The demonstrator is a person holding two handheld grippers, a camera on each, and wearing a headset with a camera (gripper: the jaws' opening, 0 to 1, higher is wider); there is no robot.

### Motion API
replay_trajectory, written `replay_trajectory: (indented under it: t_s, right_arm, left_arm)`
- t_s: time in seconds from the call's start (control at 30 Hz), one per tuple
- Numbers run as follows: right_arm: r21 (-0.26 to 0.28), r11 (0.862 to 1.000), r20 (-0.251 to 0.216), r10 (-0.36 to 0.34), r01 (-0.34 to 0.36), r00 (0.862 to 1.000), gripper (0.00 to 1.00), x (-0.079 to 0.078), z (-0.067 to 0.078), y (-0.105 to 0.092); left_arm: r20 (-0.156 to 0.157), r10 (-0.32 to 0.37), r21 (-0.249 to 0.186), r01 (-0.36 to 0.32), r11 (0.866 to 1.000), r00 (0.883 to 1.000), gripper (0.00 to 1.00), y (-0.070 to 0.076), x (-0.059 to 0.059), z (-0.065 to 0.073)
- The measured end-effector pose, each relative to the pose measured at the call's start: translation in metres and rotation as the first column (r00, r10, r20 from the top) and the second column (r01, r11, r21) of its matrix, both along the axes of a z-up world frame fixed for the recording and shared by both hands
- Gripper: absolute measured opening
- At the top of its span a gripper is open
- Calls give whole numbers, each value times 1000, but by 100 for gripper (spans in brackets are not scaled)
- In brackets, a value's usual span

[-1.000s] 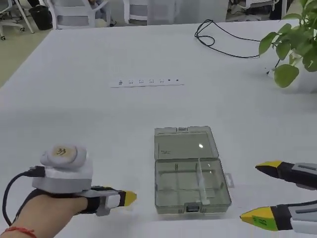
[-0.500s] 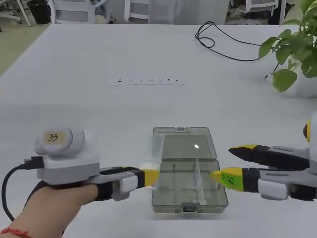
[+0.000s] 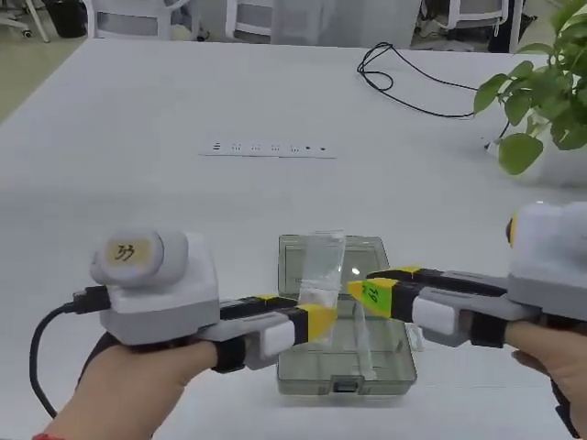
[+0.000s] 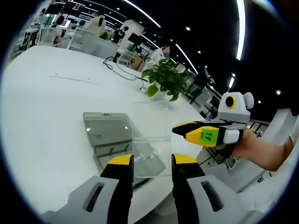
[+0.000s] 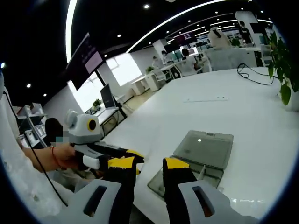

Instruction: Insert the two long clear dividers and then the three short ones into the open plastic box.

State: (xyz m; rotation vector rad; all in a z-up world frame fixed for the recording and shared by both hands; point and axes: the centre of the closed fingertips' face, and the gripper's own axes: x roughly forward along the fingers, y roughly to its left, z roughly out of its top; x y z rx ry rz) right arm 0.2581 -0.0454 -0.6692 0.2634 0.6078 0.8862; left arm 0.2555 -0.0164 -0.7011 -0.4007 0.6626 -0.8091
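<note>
The open clear plastic box [image 3: 290,371] lies on the white table, its lid [image 3: 371,253] folded back. One clear divider [image 3: 361,332] stands upright inside it. My left gripper [image 3: 321,318] hovers over the box's left half, shut on another clear divider [image 3: 323,266] that rises above its tips. In the left gripper view that divider [image 4: 150,155] spans the gap between the fingers [image 4: 121,162], with the box [image 4: 106,135] beyond. My right gripper [image 3: 365,291] comes in from the right, open and holding nothing, tips close to the held divider. The right gripper view looks over the box [image 5: 204,147] and the left gripper [image 5: 133,156].
A white power strip [image 3: 268,148] lies at mid-table. A black cable [image 3: 404,69] loops at the far side. A green potted plant [image 3: 541,101] stands at the right edge. Chairs line the far side of the table.
Both grippers have come in from the table's sides to above the box. The left one now carries the clear divider higher; the right one's tips have drawn near it.
</note>
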Motion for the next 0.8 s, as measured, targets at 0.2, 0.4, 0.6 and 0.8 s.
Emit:
replay_trajectory:
  t_s: [0.2, 0.4, 0.6, 0.8]
  right_arm:
    - [9, 1000, -35, -21, 22, 999, 18, -1, -7, 4]
    - [8, 999, -56, -49, 50, 997, 11, 1, -11, 5]
    - [3, 997, -74, -76, 77, 994, 8, 2, -13, 5]
    - [5, 992, -91, -127, 128, 988, 6, 5, -12, 4]
  left_arm:
    - [29, -29, 16, 29, 999, 999, 30, -5, -3, 1]
    - [48, -49, 32, 47, 998, 998, 30, -8, -3, 2]
    - [63, -59, 57, 56, 997, 996, 30, -8, -2, 1]
    - [75, -68, 66, 63, 996, 995, 27, -9, -1, 0]
